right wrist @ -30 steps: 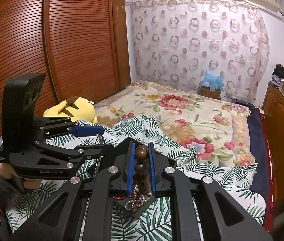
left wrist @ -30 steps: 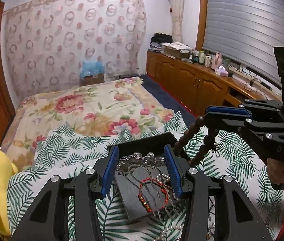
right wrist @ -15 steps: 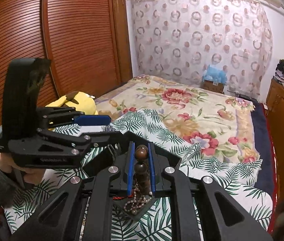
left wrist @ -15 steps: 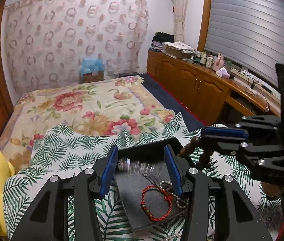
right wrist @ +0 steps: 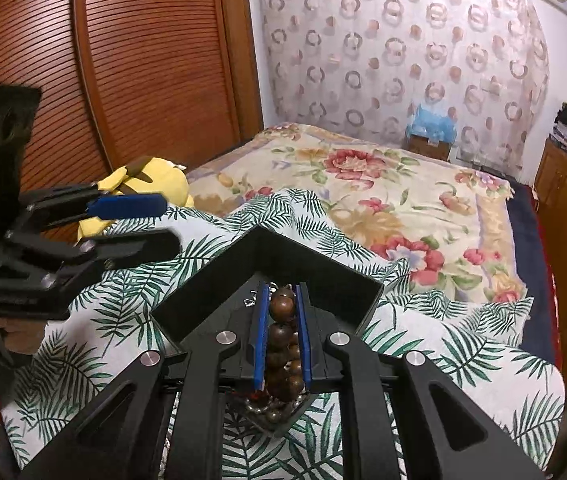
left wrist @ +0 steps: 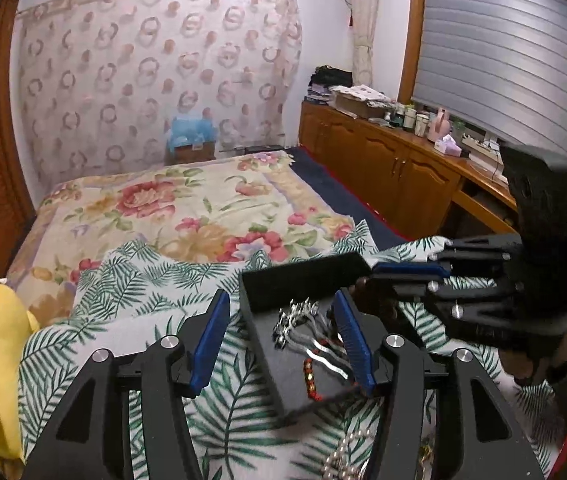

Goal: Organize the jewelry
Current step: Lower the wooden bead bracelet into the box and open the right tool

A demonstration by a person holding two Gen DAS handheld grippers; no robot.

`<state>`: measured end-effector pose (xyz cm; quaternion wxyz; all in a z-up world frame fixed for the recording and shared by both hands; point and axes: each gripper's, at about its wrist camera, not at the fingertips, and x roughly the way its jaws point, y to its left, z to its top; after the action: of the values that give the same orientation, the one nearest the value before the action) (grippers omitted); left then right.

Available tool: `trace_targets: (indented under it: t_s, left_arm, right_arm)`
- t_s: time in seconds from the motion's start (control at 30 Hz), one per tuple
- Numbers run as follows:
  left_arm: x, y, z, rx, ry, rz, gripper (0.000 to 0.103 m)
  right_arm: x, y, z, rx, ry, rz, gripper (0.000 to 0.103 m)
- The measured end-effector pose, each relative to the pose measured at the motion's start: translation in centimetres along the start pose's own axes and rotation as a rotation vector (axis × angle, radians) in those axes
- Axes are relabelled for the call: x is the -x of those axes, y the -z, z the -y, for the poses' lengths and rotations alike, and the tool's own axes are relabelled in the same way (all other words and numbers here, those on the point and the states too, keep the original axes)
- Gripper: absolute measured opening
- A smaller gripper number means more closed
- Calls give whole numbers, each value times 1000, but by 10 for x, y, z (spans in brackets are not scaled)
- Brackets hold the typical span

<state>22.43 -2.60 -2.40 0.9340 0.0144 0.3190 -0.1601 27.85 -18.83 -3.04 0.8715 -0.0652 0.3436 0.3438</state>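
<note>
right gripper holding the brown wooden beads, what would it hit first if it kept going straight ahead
Probably the far corner wall of the black jewelry tray, directly ahead of the right gripper shut on the brown wooden bead bracelet; depth is uncertain.

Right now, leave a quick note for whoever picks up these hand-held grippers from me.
Right hand-held gripper: shut on the brown wooden bead bracelet, held over the black tray.
Left hand-held gripper: open, holding nothing, raised over the tray's near side.
In the tray: silver hair comb and red bead bracelet.
On the leaf-print cloth, outside the tray: a pearl strand near the bottom edge of the left wrist view.
Done: comb and red bracelet are in the tray.
Left: probably release the wooden beads into the tray, then fetch the pearls.
</note>
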Motion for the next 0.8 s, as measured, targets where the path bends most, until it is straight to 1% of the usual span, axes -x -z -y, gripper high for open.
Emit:
trace_targets:
  t_s: [0.17,0.37,0.57,0.8]
  left_arm:
    - [11,15,-1,5,-5,-8,52]
    - [23,34,2,8,-4,-19,52]
    - [39,56,12,2,12,-24,52]
    - [56,81,31,-17,39,-38,53]
  right_arm:
    - [11,-1,-6,0,-19,18,15]
    - [26,5,-9,2,29,17,17]
    - [49,28,-13,-23,56,20,17]
    - [70,70,-26,-69,62,10,17]
